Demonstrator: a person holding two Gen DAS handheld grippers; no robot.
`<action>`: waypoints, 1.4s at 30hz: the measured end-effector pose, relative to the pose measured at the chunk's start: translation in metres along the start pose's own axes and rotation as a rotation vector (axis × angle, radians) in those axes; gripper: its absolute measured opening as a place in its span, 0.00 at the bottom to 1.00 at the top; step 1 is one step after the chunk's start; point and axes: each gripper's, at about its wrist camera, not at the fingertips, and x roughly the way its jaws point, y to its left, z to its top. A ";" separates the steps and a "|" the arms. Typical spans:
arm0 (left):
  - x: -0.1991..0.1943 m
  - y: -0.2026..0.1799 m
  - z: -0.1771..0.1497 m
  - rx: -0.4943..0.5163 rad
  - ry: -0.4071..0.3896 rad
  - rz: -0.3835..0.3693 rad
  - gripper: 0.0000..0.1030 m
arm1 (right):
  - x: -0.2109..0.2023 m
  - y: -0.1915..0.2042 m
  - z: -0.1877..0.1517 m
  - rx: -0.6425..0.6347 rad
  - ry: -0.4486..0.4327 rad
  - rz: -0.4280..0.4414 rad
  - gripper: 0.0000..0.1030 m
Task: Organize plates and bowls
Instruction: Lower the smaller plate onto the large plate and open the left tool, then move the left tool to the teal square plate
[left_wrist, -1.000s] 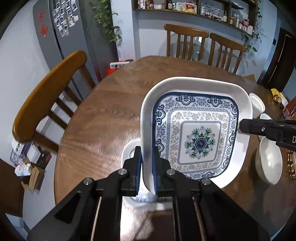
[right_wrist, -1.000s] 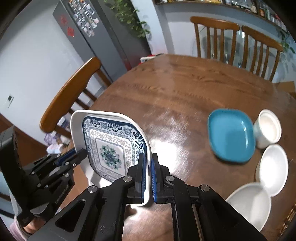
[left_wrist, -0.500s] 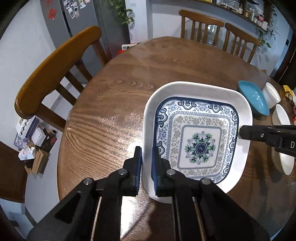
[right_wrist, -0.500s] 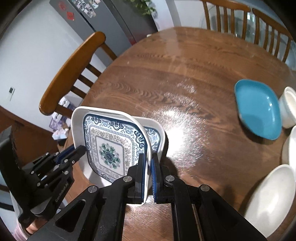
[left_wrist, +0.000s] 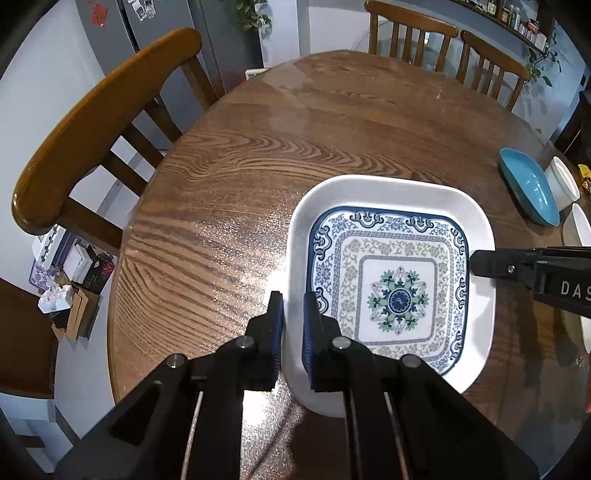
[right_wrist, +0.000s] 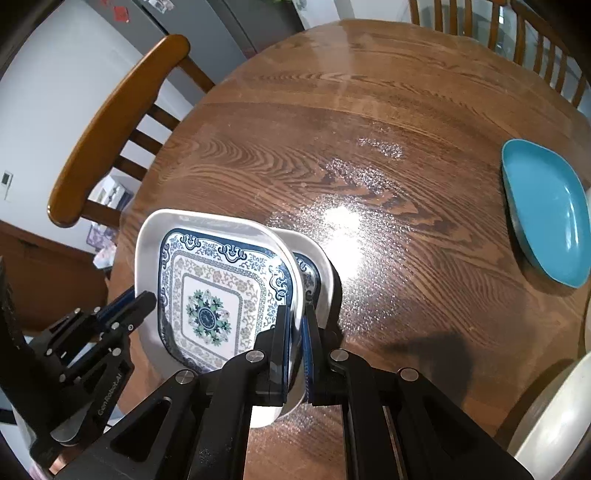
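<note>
The left tongs (left_wrist: 293, 325) pinch the near-left rim of the patterned plate (left_wrist: 391, 288), and the right tongs (right_wrist: 295, 343) pinch the opposite rim — a two-sided hold that probably keeps the wide plate level and stops it from swinging. Both pairs stand narrow, closed on the rim, with the plate's lip between the blue pads.

In the right wrist view the plate hangs above a second plate (right_wrist: 317, 269) with the same blue border, which lies on the surface (right_wrist: 332, 147) and peeks out on the far side. The two are not yet nested; whether they touch, I cannot tell. The likely aim is stacking like on like.

The held plate faces up, tilted slightly. It is a rounded square, so it has no clear long axis; the tongs span it edge to edge.

A teal dish (right_wrist: 546, 210) sits well apart to the right.
</note>
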 end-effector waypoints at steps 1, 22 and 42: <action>0.002 0.000 0.000 0.002 0.006 -0.001 0.08 | 0.003 0.000 0.001 0.003 0.005 -0.006 0.08; -0.013 -0.002 -0.001 -0.009 -0.033 0.003 0.38 | -0.020 0.011 0.002 -0.048 -0.107 -0.145 0.16; -0.090 -0.068 -0.012 0.108 -0.182 -0.085 0.87 | -0.136 -0.043 -0.074 0.054 -0.312 -0.066 0.46</action>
